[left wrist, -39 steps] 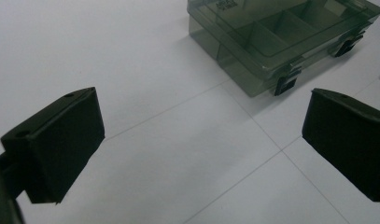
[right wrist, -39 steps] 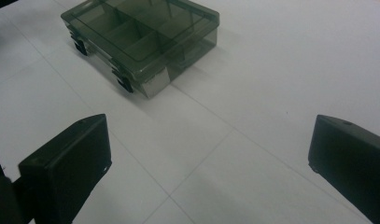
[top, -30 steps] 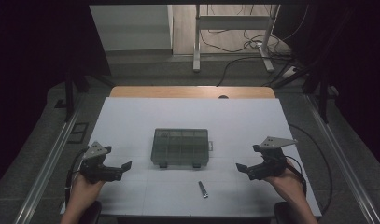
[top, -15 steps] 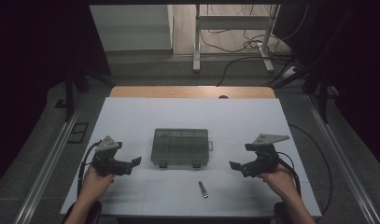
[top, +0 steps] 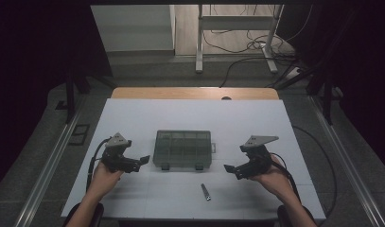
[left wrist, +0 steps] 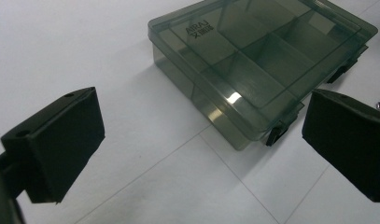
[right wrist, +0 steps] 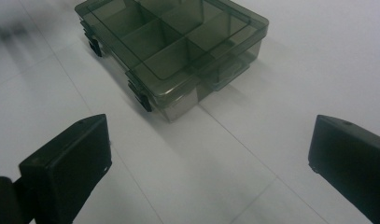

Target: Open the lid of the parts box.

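A dark translucent compartment box (top: 183, 149) lies with its lid down at the middle of the white table (top: 133, 118), its two black latches facing the near edge. A small metal pin (top: 205, 191) lies in front of it. My left gripper (top: 142, 161) hovers open just left of the box's near-left corner, empty. My right gripper (top: 230, 171) is open too, off the box's near-right corner, nothing between its jaws. In the left gripper view the box (left wrist: 257, 65) lies ahead of the left gripper (left wrist: 199, 144). In the right gripper view the box (right wrist: 173, 46) is farther from the right gripper (right wrist: 208, 163).
A wooden strip (top: 195, 92) runs along the table's far edge. Beyond it are a metal stand (top: 199, 42) and loose cables (top: 247, 45) on the floor. Rails run down both sides of the table. Each gripper trails a black cable.
Both hands have moved inward toward the box: the left gripper right and a little forward, the right gripper left. Both stay open. Box and pin have not moved.
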Motion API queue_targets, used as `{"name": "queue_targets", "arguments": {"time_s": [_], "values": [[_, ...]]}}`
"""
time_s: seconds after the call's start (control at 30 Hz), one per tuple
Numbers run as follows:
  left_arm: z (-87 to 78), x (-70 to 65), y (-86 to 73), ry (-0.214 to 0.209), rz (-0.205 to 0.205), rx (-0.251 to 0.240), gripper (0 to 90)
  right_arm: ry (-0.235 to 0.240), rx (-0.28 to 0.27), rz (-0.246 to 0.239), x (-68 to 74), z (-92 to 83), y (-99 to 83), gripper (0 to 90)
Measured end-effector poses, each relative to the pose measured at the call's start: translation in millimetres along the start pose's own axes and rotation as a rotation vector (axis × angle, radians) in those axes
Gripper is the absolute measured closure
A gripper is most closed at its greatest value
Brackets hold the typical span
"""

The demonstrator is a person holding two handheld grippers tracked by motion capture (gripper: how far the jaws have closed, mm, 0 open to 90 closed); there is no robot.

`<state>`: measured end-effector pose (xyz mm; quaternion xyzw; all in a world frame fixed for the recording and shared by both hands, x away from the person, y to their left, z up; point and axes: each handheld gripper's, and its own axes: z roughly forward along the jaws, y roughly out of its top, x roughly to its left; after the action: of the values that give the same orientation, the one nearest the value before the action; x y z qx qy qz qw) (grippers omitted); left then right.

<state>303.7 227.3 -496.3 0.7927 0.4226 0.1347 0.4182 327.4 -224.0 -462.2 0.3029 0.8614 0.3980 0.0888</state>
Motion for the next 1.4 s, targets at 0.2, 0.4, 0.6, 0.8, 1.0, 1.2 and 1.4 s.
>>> {"name": "queue_targets", "arguments": {"time_s": [0.2,0.4,0.6,0.8,1.0,1.2,1.4], "values": [[5.7,1.4,3.8,-0.008,0.012,-0.011,0.0,0.007,0.023,0.014,1.6,9.4,6.5,0.0],[12.7,3.7,6.7,-0.007,0.015,-0.014,0.0,0.016,0.063,0.014,4.0,20.8,13.0,3.0],[17.7,6.1,8.0,-0.006,0.017,-0.02,0.0,0.026,0.078,0.01,5.8,29.8,17.6,13.1],[23.9,8.1,10.0,-0.01,0.017,-0.023,0.0,0.051,0.098,0.007,5.1,37.0,17.3,34.1],[28.4,8.6,9.6,-0.015,0.016,-0.023,0.0,0.09,0.127,-0.005,4.0,41.5,15.6,51.4],[28.2,7.6,6.5,0.003,0.029,-0.021,0.0,0.122,0.18,-0.015,5.2,49.3,11.2,74.4],[27.4,5.3,4.8,-0.007,0.053,-0.014,0.7,0.149,0.212,-0.019,4.2,56.2,7.5,89.1]]}}
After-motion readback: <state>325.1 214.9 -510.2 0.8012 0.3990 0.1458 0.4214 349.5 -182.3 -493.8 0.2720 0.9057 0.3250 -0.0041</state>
